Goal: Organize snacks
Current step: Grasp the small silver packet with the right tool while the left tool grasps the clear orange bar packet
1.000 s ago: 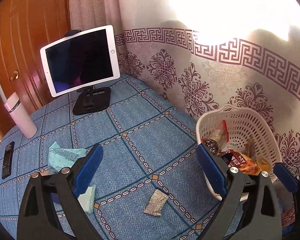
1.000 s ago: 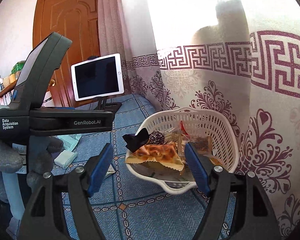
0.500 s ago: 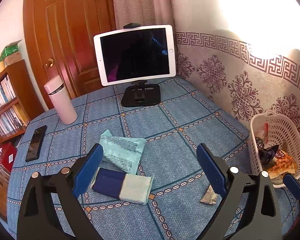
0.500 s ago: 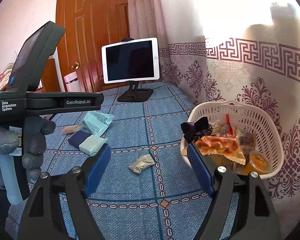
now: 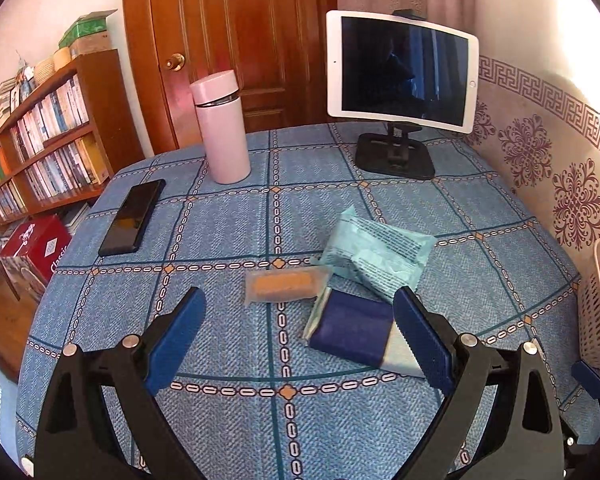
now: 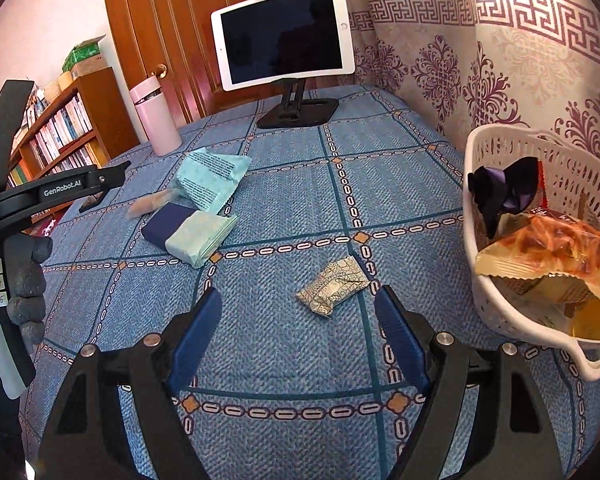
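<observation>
My left gripper (image 5: 296, 332) hangs wide and empty over the tabletop (image 5: 228, 224). Between its fingers lie a clear-wrapped biscuit (image 5: 284, 286) and a navy packet (image 5: 352, 330), with a pale green packet (image 5: 374, 254) just behind, touching the navy one. My right gripper (image 6: 298, 330), its jaws just having opened wider, holds nothing; a small patterned packet (image 6: 332, 286) lies ahead between its fingers. The white basket (image 6: 500, 148) of snacks sits at the tabletop's right edge by the curtain.
</observation>
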